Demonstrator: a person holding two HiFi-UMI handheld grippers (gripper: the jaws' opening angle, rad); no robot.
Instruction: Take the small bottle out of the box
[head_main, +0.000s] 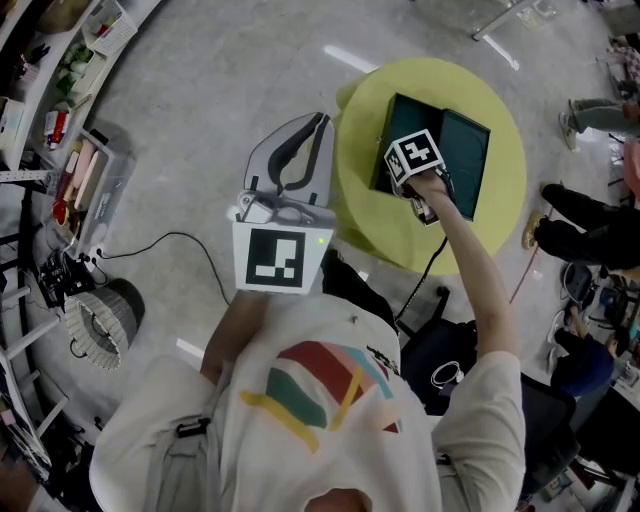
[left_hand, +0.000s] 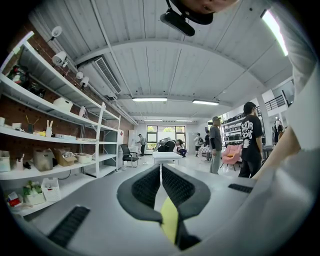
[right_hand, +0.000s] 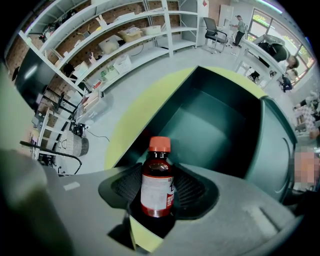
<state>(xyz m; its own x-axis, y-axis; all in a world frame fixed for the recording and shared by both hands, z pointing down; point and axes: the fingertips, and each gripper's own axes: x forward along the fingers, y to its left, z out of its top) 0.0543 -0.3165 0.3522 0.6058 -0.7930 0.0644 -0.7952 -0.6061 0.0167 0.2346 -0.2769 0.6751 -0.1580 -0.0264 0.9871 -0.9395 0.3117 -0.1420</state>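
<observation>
A small brown bottle (right_hand: 157, 182) with an orange cap and a white label stands upright between the jaws of my right gripper (right_hand: 159, 172), whose pads press on its sides. It hangs above the open dark green box (right_hand: 210, 120), which lies on a round yellow table (right_hand: 132, 117). In the head view the right gripper (head_main: 413, 163) is over the box (head_main: 465, 150) on the table (head_main: 365, 120), and the bottle is hidden under it. My left gripper (head_main: 298, 140) is held up near my chest, left of the table, its jaws together with nothing between them (left_hand: 160, 167).
Shelves with boxes and small items line the left wall (head_main: 70, 90). A round fan (head_main: 100, 315) and a black cable (head_main: 190, 245) lie on the floor at the left. Seated people (head_main: 590, 220) are to the right of the table. A dark bag (head_main: 445, 365) sits under the table's near edge.
</observation>
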